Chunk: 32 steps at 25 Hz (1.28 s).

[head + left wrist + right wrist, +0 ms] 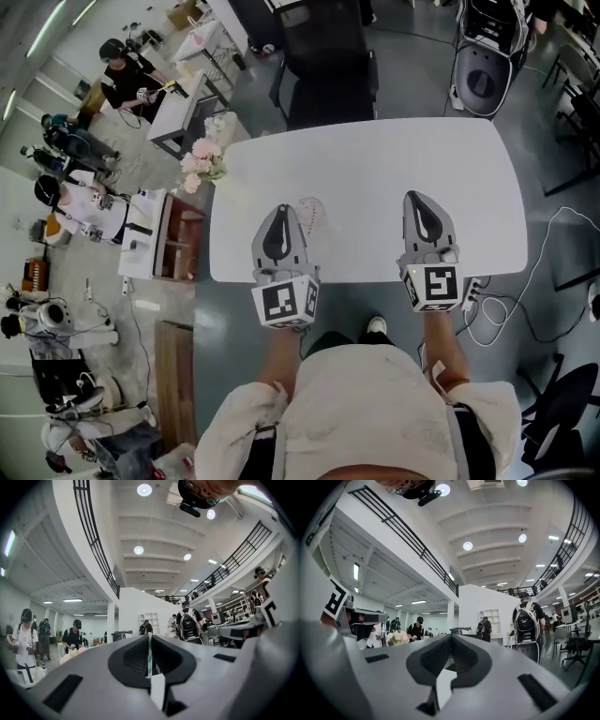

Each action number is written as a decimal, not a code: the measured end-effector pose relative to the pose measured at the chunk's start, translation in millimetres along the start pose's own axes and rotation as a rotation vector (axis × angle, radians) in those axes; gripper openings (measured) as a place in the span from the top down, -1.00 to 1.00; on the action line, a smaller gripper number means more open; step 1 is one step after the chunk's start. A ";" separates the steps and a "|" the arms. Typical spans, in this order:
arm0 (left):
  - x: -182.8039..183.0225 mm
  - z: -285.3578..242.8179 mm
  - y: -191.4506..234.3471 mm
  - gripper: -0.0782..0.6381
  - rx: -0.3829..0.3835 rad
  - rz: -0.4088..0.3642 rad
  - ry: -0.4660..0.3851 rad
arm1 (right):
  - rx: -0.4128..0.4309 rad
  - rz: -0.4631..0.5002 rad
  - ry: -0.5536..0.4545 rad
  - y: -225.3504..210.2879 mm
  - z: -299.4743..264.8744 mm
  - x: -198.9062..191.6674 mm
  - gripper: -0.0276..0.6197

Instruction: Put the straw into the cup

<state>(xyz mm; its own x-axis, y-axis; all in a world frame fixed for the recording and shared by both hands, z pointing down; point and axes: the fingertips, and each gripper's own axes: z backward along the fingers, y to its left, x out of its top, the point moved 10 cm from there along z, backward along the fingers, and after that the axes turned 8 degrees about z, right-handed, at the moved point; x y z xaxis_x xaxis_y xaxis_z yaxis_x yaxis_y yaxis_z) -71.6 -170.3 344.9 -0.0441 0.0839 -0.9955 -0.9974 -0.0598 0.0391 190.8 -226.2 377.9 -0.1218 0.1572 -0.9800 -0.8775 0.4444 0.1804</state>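
Showing the straw [149, 654], striped green and white, clamped upright between the closed jaws of the left gripper [150, 637]; in the left gripper view its upper end reaches just to the jaw tips. The head view does not resolve the straw itself. The cup [310, 215], of clear plastic and only faintly outlined against the white table [375, 169], sits just beside the left gripper [280, 214], on the side facing the right gripper; whether it stands or lies on its side cannot be told. The left gripper is over the table's near edge, toward the near left corner, with its marker cube [285, 303] hanging past that edge. The right gripper [419, 200] is over the same near edge, toward the near right corner, well apart from the cup. In the right gripper view its jaws [451, 637] meet at the tips with nothing between them. A black chair [323, 56] stands at the table's far edge. Pink and white flowers [202, 161] stand just off the far left corner. Cables [511, 305] lie on the floor beyond the near right corner.
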 end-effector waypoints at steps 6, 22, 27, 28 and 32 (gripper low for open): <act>-15.9 -13.4 26.6 0.73 0.039 0.046 0.022 | 0.053 0.008 0.020 15.3 -34.2 -10.7 0.91; -81.2 -78.9 131.5 0.73 0.011 0.197 0.132 | 0.074 0.085 0.114 87.0 -139.5 -14.8 0.91; -99.6 -97.2 151.5 0.73 -0.003 0.231 0.162 | 0.071 0.103 0.153 98.8 -164.5 -27.5 0.91; -103.5 -100.2 153.9 0.73 -0.005 0.238 0.174 | 0.071 0.107 0.163 100.0 -168.0 -31.5 0.91; -122.0 -110.1 162.9 0.73 -0.021 0.281 0.226 | 0.073 0.111 0.202 108.1 -180.3 -43.3 0.91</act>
<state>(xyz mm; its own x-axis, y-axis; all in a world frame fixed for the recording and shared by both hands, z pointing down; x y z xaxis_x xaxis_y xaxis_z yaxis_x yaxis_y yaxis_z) -222.5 -299.8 463.2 -0.3004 -0.1604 -0.9402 -0.9467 -0.0703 0.3144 17.5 -344.0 424.8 -0.3127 0.0321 -0.9493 -0.8186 0.4978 0.2865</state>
